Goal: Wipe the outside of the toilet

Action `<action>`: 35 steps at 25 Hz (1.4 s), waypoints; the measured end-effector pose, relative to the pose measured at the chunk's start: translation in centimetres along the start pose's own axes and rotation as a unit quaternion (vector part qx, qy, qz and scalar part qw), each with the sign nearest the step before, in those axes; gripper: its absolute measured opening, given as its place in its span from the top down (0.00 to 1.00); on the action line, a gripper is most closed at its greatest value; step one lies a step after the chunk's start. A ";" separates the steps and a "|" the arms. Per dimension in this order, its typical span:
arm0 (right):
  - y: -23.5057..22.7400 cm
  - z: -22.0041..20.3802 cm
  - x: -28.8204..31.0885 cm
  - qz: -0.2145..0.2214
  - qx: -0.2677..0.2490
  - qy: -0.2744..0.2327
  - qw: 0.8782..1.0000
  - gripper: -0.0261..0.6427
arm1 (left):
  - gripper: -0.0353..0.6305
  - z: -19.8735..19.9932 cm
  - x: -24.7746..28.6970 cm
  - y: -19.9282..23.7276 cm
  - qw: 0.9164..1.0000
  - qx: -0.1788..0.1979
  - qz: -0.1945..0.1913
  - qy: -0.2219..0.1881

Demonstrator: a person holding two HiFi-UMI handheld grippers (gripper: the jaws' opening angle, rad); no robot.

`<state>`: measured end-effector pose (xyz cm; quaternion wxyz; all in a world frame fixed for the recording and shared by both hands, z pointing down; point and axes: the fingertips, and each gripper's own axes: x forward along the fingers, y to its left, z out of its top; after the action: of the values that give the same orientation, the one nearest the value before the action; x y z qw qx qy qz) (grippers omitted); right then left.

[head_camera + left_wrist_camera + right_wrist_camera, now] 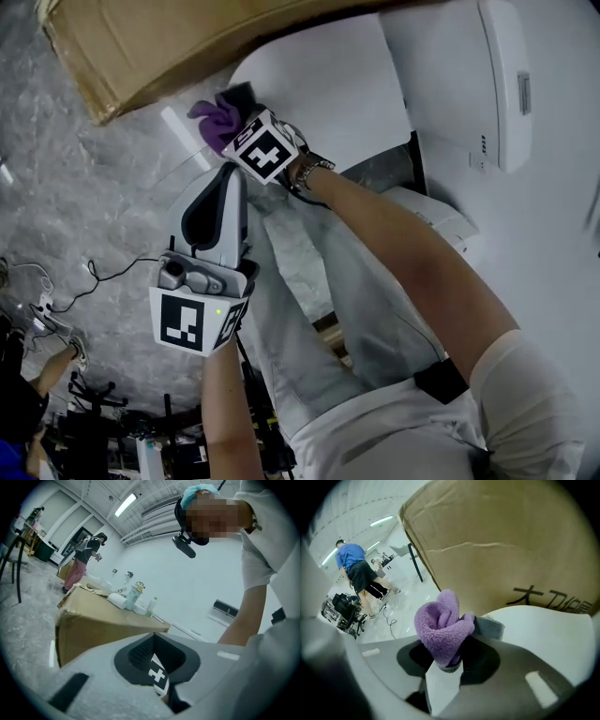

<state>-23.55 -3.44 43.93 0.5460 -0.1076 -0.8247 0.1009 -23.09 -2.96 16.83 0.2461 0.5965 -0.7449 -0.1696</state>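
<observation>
While the right gripper (236, 120) pinches the purple cloth (214, 122) at the toilet's (319, 94) far edge in the head view, the cardboard box (141, 47) crowds it; the left gripper view shows the left gripper (157, 665) closed and empty; the right gripper view shows only a small bite on the cloth, so rubbing could pull it free.

Purple cloth (443, 625): fleecy napped pile, matt, with a grey woven edge beside it. Toilet (319, 89): white, smooth, glossy. Cardboard box (141, 47): brown paperboard, matt, creased. Floor (75, 187): grey marbled, polished, reflecting light strips. Left gripper (154, 637): matt, finely grained grey plastic shell; black pads (139, 652) with dotted texture.
</observation>
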 end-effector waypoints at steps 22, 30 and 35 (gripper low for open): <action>-30.7 -14.1 -17.4 -0.221 0.162 -0.027 0.961 0.75 | 0.94 -4.9 13.8 -14.3 0.996 -0.004 -0.085 0.031; -27.0 -13.1 -14.9 -0.215 0.204 0.004 0.955 0.76 | 0.94 -3.8 9.6 -10.8 0.997 -0.005 -0.074 0.022; -22.5 -11.4 -12.1 -0.195 0.198 0.033 0.960 0.77 | 0.94 -2.9 4.6 -6.2 0.999 -0.010 -0.047 0.020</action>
<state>-9.94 -27.84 44.08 0.5928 0.1623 -0.7744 0.1504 -17.17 -8.77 16.60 0.2589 0.6317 -0.7091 -0.1764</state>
